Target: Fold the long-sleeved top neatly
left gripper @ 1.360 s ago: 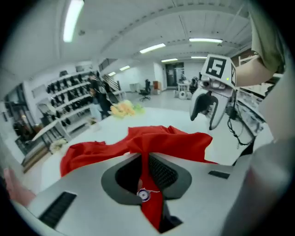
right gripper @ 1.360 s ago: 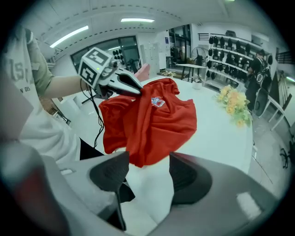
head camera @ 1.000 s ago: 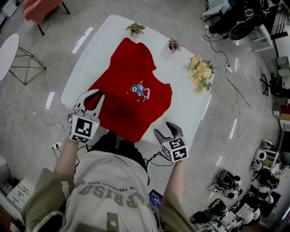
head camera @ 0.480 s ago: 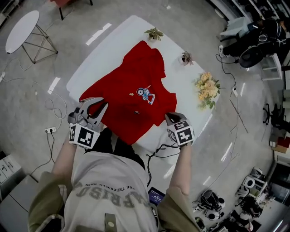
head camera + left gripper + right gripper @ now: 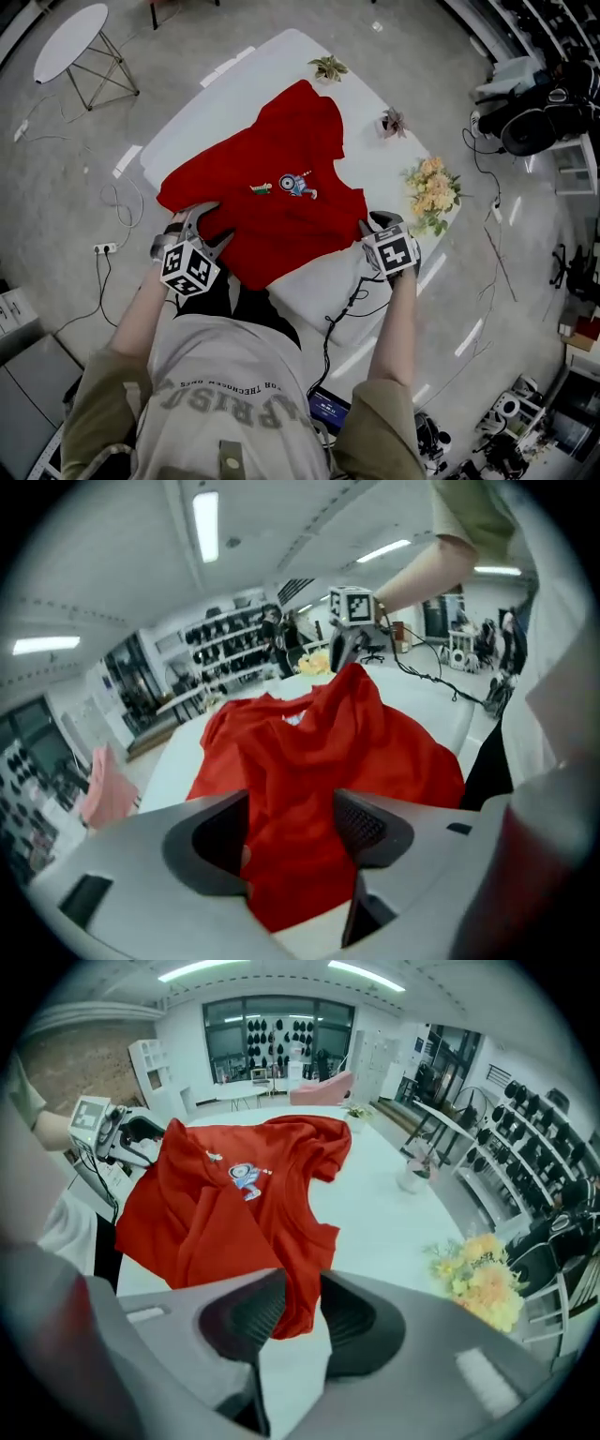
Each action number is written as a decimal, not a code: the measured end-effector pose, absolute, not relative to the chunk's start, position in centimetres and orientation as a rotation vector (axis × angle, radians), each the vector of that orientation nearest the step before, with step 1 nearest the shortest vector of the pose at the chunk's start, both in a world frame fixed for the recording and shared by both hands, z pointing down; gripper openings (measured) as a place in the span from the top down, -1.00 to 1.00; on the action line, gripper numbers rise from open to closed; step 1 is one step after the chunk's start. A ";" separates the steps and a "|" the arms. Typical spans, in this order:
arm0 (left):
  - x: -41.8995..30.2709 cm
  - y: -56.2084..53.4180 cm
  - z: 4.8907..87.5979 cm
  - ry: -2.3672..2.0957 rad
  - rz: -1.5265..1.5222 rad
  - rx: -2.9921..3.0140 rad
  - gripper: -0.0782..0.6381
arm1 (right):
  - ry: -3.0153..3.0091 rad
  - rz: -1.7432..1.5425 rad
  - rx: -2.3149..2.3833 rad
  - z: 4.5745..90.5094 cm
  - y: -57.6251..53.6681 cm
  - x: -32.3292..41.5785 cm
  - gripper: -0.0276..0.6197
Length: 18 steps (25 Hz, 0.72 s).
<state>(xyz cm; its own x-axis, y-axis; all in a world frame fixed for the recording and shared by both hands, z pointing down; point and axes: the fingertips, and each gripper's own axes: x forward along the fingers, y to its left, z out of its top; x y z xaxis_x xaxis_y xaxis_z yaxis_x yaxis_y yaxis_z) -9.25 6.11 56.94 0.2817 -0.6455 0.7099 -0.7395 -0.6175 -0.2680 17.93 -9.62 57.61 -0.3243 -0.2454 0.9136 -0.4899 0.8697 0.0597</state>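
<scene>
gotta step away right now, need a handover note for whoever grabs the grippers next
Left gripper: jaws have just opened and stand apart; the near-left hem of the red top lies loose between them.
Right gripper: jaws have just eased open a little, narrow gap, seemingly pinching the top's near-right corner.
Top: spread print-up on the white table, rumpled.
Done: both grippers are at the near hem corners; no fold visible.
Left: regrip on the left, then all the folding. The flowers stand close to the right gripper.
</scene>
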 end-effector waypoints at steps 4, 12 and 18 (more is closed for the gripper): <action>-12.2 7.1 55.7 -1.296 1.140 2.244 -0.04 | -2.077 0.369 0.575 54.2 -8.6 18.0 0.20; -9.3 -1.1 55.3 -0.807 1.406 2.362 -0.04 | -2.038 0.343 0.351 55.3 -2.2 13.6 0.21; -9.0 -3.9 54.1 -0.678 1.727 2.550 0.63 | -2.052 0.257 0.564 52.2 -4.1 14.7 0.86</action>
<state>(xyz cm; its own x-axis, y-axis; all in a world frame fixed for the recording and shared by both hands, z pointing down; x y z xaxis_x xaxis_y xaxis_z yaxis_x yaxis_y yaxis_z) -8.98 -3.92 54.08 0.3076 -0.3542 0.8831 -0.3410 -0.9075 -0.2453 14.69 -4.14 52.16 -0.4350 -0.2877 0.8532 -0.4889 0.8712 0.0445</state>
